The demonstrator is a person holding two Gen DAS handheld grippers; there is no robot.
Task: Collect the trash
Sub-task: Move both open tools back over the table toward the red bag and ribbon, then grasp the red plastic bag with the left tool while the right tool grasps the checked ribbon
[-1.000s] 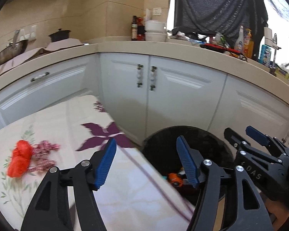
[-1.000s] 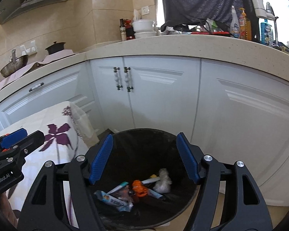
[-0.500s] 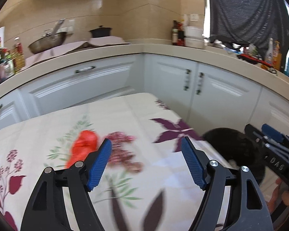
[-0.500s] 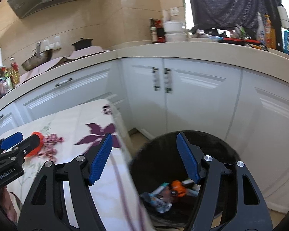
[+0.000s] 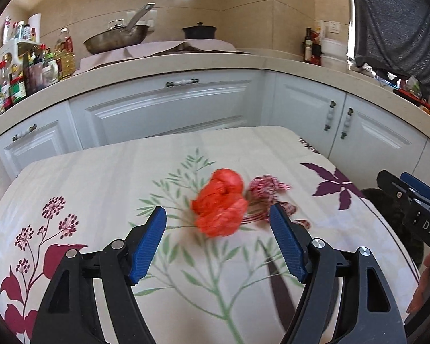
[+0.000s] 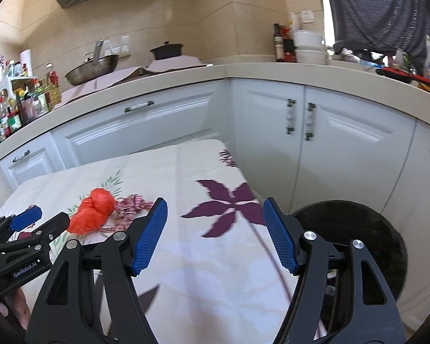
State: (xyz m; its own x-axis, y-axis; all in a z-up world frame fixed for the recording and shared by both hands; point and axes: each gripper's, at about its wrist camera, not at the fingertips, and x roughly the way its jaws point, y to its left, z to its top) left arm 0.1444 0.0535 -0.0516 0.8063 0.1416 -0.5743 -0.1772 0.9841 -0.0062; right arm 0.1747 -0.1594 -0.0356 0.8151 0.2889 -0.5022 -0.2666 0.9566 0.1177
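A crumpled red-orange plastic bag lies on the flowered tablecloth, with a red-and-white checked scrap touching its right side. My left gripper hangs open just short of the bag, nothing between its blue pads. My right gripper is open too, over the cloth's purple flower, right of the bag and scrap. The black trash bin stands on the floor beside the table's right edge. Each gripper shows in the other's view: the right gripper, the left gripper.
White kitchen cabinets under a beige counter wrap around behind the table. On the counter sit a wok, a black pot and several bottles. A dark cloth hangs at the upper right. A hand shows at the right edge.
Both grippers have swung left, away from the bin and over the table. The red bag now sits centred before the left gripper. The bin's contents have dropped out of view.
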